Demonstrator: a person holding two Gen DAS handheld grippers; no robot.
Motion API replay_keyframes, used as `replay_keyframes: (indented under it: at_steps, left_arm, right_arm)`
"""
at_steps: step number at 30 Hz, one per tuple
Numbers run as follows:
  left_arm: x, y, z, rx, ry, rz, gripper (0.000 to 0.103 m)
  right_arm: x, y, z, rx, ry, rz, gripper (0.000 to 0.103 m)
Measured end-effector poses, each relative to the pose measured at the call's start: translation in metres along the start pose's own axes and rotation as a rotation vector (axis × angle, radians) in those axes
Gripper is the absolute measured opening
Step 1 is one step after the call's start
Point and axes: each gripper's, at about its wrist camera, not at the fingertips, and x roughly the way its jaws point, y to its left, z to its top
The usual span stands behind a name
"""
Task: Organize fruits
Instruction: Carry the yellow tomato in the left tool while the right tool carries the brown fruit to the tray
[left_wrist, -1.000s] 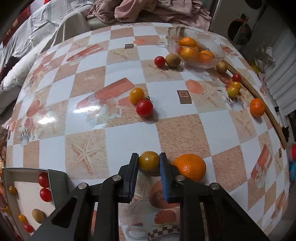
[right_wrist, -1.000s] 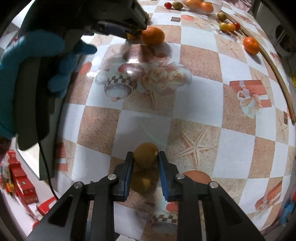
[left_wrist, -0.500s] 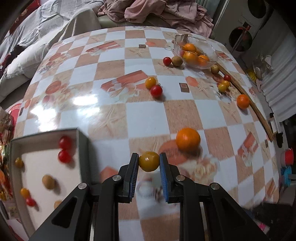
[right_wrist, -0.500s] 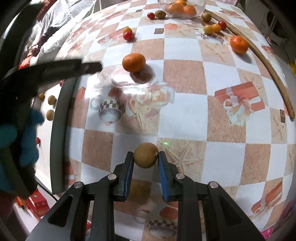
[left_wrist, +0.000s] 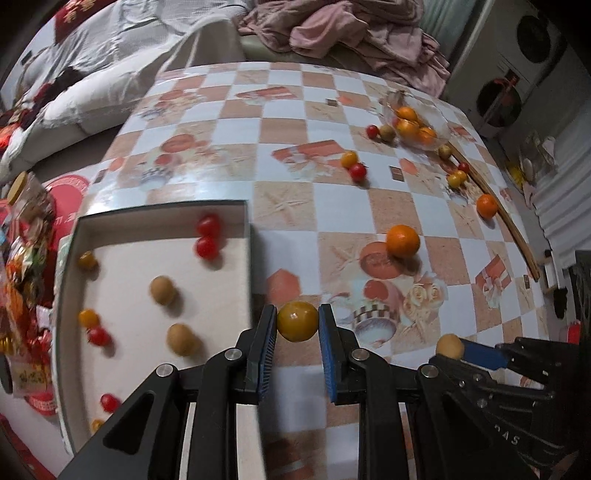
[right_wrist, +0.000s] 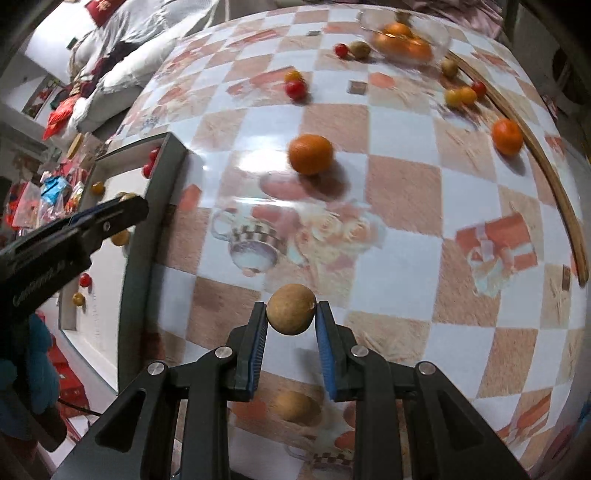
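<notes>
My left gripper (left_wrist: 297, 322) is shut on a yellow tomato (left_wrist: 297, 320), held above the table just right of the dark-rimmed white tray (left_wrist: 248, 258). The tray holds several red and yellow tomatoes and brown longans. My right gripper (right_wrist: 291, 315) is shut on a brown longan (right_wrist: 291, 309) above the checked tablecloth; that gripper also shows at the lower right of the left wrist view. Another longan (right_wrist: 297, 406) lies on the table below it. An orange (left_wrist: 402, 240) lies loose mid-table, a second orange (left_wrist: 487, 205) near the right edge.
A glass bowl (left_wrist: 441, 123) of oranges stands at the far right, with loose tomatoes and longans around it. A wooden stick (left_wrist: 511, 225) runs along the table's right edge. A hand in a blue glove (right_wrist: 26, 362) holds the left gripper. Bedding and clothes lie beyond the table.
My left gripper has lifted the yellow tomato off the table and carried it left to beside the tray. My right gripper has risen a little with the longan.
</notes>
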Motion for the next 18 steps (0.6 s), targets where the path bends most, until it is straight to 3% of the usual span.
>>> replay_keyframes:
  at_steps: [18]
  left_arm:
    - [-0.027, 0.072, -0.048, -0.199, 0.001, 0.084, 0.024]
  right_arm:
    - [0.001, 0.089, 0.027, -0.229, -0.011, 0.050, 0.029]
